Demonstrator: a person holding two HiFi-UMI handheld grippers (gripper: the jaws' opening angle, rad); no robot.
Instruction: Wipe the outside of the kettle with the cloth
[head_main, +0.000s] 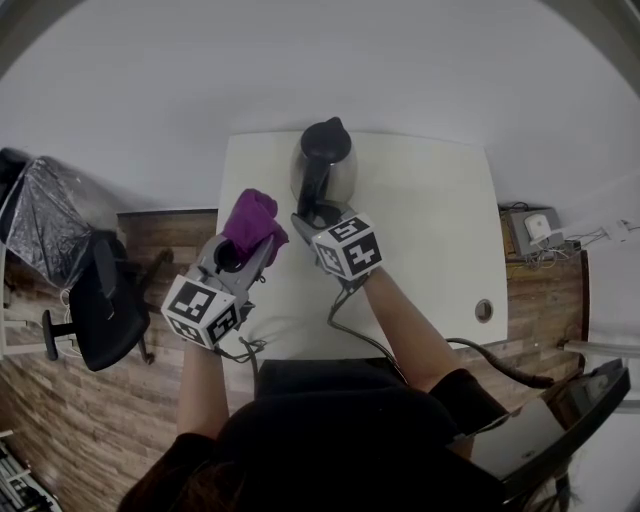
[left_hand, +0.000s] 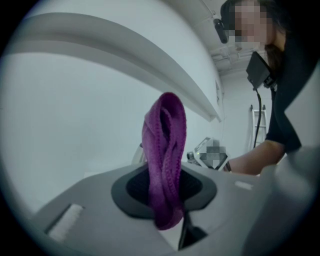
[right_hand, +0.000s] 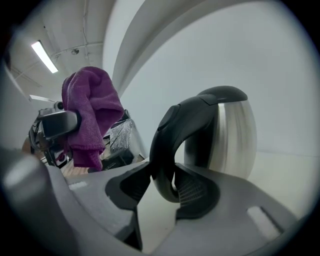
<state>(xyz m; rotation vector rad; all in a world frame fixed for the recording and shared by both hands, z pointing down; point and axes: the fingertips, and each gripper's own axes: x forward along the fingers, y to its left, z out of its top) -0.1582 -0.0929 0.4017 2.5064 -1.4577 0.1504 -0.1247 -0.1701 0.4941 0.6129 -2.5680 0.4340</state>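
- Kettle (head_main: 325, 165): steel body, black lid and handle, upright at the far end of the white table (head_main: 440, 230), near the edge.
- Cloth (left_hand: 164, 160): purple, bunched into a fold. It is held up in the air just left of the kettle and does not touch it.
- Left gripper (head_main: 243, 248): jaws clamped on the lower part of the cloth, and the rest stands up above them.
- Right gripper (right_hand: 165, 192): jaws closed on the lower curve of the handle (right_hand: 167, 145), with a pad against each side, so the kettle looks steadied.
- Progress: I'd put this at the start of the wiping. Cloth is in hand and kettle is held, but no cloth is on the metal yet. The whole outside appears left to do.
- Hard to make out: the far side of the kettle and its spout face away from every view. Whether it sits on a base is hidden behind the right gripper.
- Hard to make out: any marks or wet on the steel are too small to tell.
- Cut off: the table's near edge lies under the person's arms.
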